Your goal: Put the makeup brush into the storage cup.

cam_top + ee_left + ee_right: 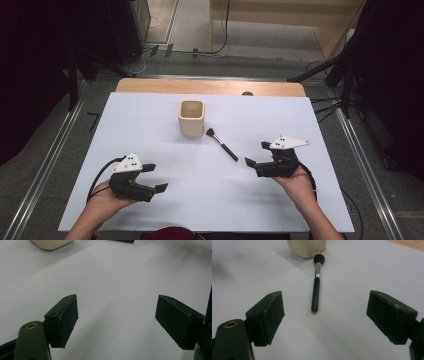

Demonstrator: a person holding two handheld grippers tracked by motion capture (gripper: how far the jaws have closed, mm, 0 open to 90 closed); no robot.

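White sheeting covers the surface (150, 125), with a strip of bare wood along its far edge. A cream square-mouthed cup (191, 118) stands upright toward the far middle. The left gripper (155, 178) is held in the person's left hand (107, 197) over the near left part, its fingers (63, 320) wide apart with only bare white sheet between them; the cup's base is cut off at the top edge of the left gripper view. The right gripper (256, 154), in the right hand (299, 182), also has its fingers (267, 315) spread apart and nothing clamped. A black-handled makeup brush (222, 144) lies flat just ahead of them, centred between them, bristles touching or nearly touching the cup's near right corner.
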